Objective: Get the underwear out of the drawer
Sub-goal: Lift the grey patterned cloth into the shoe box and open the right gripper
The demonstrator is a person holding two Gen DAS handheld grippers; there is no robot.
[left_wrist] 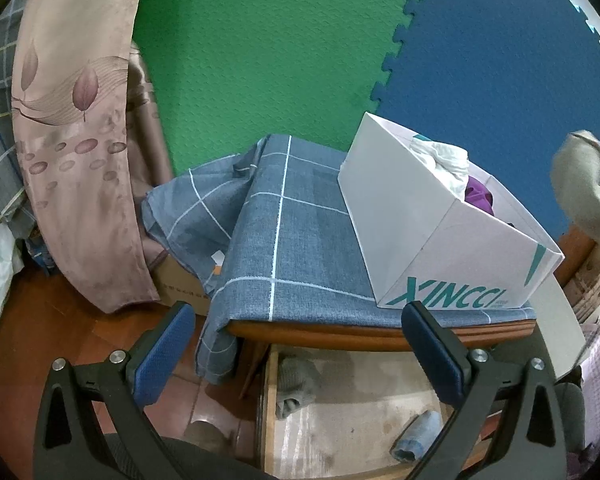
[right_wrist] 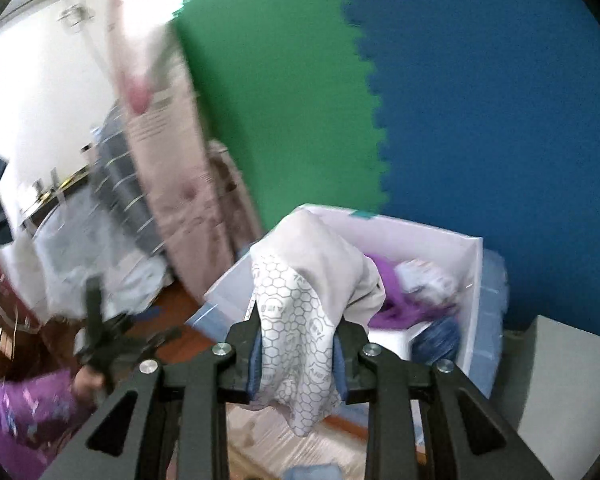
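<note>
Right gripper: pads clamped on pale hex-print underwear, bulk bunched above jaws, tail hanging below. Garment held up beside white box, above open drawer. Judgement: carry step; keep clamp firm, bring cloth over box opening, lower before release so tail clears rim. Left gripper: wide open, holding nothing, parked over drawer. Grey piece and blue roll left inside drawer.

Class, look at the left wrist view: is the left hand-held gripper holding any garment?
No: the left hand-held gripper stands open, with nothing between its blue pads.
</note>
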